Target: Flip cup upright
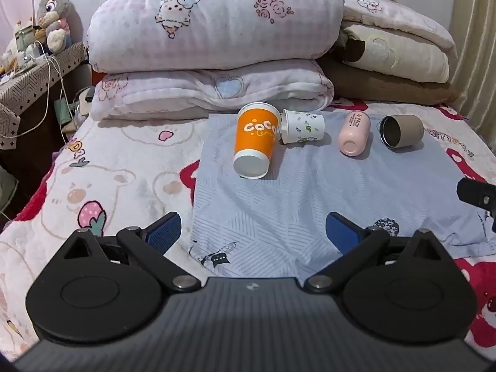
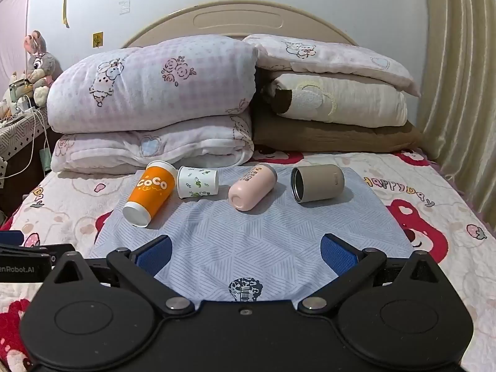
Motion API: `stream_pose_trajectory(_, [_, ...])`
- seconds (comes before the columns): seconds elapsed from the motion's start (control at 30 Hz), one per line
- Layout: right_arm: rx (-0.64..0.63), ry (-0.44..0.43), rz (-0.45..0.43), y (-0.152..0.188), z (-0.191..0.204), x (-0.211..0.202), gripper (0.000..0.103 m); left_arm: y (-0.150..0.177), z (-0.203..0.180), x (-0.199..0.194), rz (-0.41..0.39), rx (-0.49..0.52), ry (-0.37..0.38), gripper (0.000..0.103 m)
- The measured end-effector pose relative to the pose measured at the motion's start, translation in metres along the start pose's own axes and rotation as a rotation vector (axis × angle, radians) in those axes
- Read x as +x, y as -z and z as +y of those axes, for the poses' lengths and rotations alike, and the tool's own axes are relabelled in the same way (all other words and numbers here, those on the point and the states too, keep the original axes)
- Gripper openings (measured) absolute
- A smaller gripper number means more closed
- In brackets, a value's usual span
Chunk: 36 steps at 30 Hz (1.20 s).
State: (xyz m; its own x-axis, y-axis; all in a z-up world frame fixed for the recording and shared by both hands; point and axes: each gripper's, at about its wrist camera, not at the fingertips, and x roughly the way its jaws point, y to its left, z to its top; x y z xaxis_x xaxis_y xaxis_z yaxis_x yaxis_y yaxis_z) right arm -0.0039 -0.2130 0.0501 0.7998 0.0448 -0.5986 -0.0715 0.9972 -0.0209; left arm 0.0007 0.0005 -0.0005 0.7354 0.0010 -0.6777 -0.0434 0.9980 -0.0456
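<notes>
Several cups lie on their sides in a row on a light blue cloth (image 1: 279, 204) (image 2: 248, 232) on the bed. From left: an orange "CoCo" paper cup (image 1: 255, 138) (image 2: 148, 192), a white paper cup with green print (image 1: 303, 130) (image 2: 198, 183), a pink cup (image 1: 355, 133) (image 2: 252, 187) and a grey-beige metal-lined cup (image 1: 401, 131) (image 2: 317, 183). My left gripper (image 1: 252, 232) is open and empty, well short of the cups. My right gripper (image 2: 246, 252) is open and empty, also short of them.
Folded quilts (image 2: 155, 105) and pillows (image 2: 334, 102) are stacked right behind the cups against the headboard. A bedside table with a plush rabbit (image 1: 52, 9) and cables stands at the left. Curtains (image 2: 458, 93) hang at the right. The other gripper's body shows at the frame edges (image 1: 477, 195) (image 2: 24, 263).
</notes>
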Motion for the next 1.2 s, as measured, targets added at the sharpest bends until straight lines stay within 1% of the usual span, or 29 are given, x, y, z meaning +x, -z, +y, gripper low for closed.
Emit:
stream_pose_trajectory(0.07, [-0.001,-0.006,0.002,-0.001,-0.001,0.001,0.103,-0.001,0.002,0.001,0.006,0.001,0.007,0.101])
stream_pose_trajectory(0.1, [-0.002,-0.009,0.005,-0.001,-0.002,0.001,0.103,-0.005,0.006,-0.001,-0.003,-0.005,0.012,0.101])
stream_pose_trajectory(0.13, [-0.002,-0.011,0.008,-0.002,-0.003,0.002,0.103,-0.002,0.002,-0.006,-0.025,0.003,0.005,0.101])
stream_pose_trajectory(0.2, [-0.005,-0.008,0.007,-0.004,-0.002,0.003,0.103,-0.002,0.005,-0.008,-0.023,-0.001,0.008,0.101])
stream_pose_trajectory(0.27, [-0.004,-0.006,0.003,-0.002,0.001,0.005,0.103,-0.002,0.009,-0.011,-0.023,-0.011,-0.003,0.101])
stream_pose_trajectory(0.3, [-0.006,-0.005,0.000,0.000,0.001,0.001,0.103,-0.006,0.002,-0.010,-0.020,-0.007,-0.016,0.101])
stream_pose_trajectory(0.33, [-0.006,-0.002,-0.001,0.001,0.003,0.001,0.103,-0.001,0.000,-0.004,-0.027,-0.009,-0.023,0.101])
stream_pose_trajectory(0.37, [-0.005,0.002,0.000,0.002,0.007,0.002,0.103,-0.001,0.001,-0.005,-0.027,-0.018,-0.020,0.101])
stream_pose_trajectory(0.43, [-0.003,-0.008,0.002,0.000,0.000,0.001,0.103,-0.001,0.003,-0.005,-0.033,-0.036,-0.022,0.101])
stream_pose_trajectory(0.63, [-0.003,-0.005,0.009,0.000,0.000,0.003,0.103,0.000,0.011,-0.005,-0.056,-0.068,-0.018,0.101])
stream_pose_trajectory(0.83, [-0.004,-0.015,0.006,0.003,0.001,0.004,0.103,0.000,0.012,-0.006,-0.059,-0.067,-0.012,0.101])
stream_pose_trajectory(1.03, [-0.002,-0.006,0.005,0.001,0.001,0.004,0.103,0.000,0.013,-0.009,-0.073,-0.061,-0.023,0.101])
stream_pose_trajectory(1.2, [-0.009,-0.002,0.013,0.001,0.003,0.006,0.103,0.002,0.015,-0.007,-0.066,-0.071,-0.015,0.101])
